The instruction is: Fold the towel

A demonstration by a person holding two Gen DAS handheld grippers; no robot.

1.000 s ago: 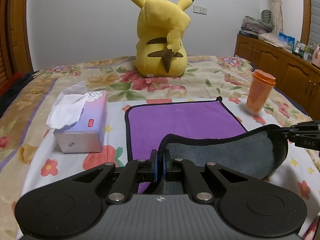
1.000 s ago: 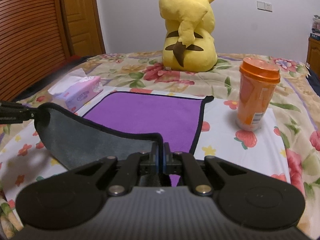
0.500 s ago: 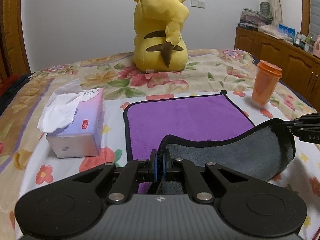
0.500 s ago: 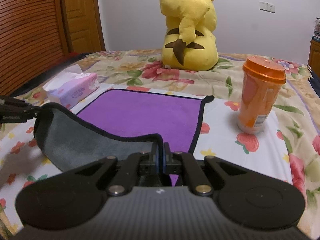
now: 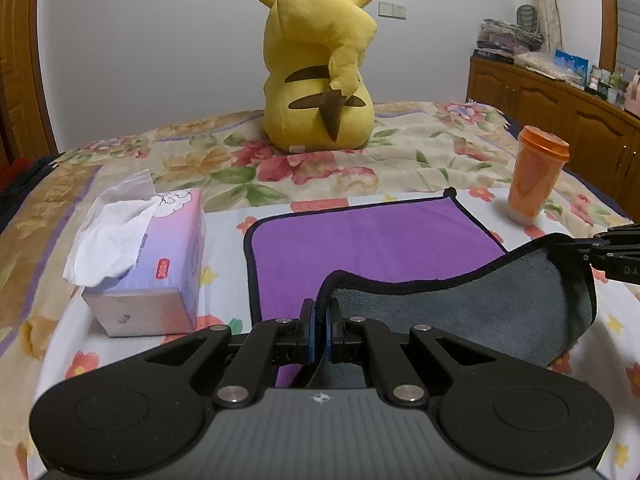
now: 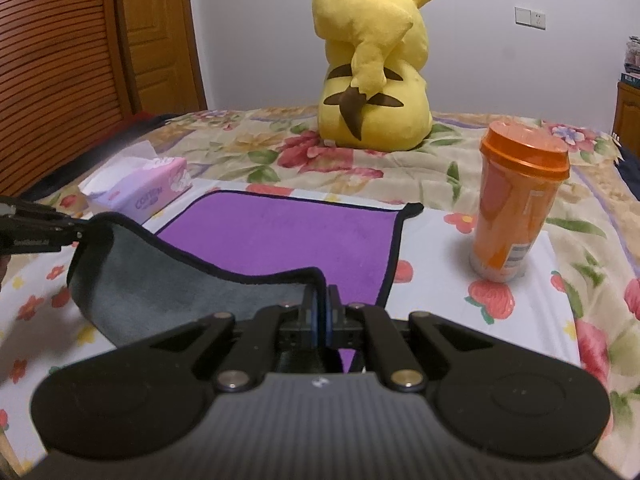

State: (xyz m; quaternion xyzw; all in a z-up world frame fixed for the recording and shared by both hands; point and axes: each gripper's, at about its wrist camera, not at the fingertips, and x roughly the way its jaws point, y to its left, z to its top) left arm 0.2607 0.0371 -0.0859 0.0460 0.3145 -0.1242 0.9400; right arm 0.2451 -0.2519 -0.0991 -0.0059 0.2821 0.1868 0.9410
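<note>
A towel [image 5: 372, 240], purple on top, grey underneath, black-edged, lies on the bed; it also shows in the right wrist view [image 6: 280, 236]. My left gripper [image 5: 321, 312] is shut on its near left corner. My right gripper [image 6: 321, 300] is shut on its near right corner. Both corners are lifted, so the near edge hangs between them with the grey underside [image 5: 480, 300] showing. The far half lies flat. The right gripper shows at the right of the left wrist view [image 5: 592, 248], and the left gripper at the left of the right wrist view [image 6: 76, 234].
A tissue box [image 5: 160, 272] stands left of the towel. An orange lidded cup [image 6: 516, 204] stands to its right. A yellow plush toy [image 5: 320, 76] sits beyond the far edge. A wooden cabinet [image 5: 560, 120] lines the right wall.
Both grippers have carried the held near edge a little forward over the towel. The tissue box, the cup and the plush toy look larger and nearer.
</note>
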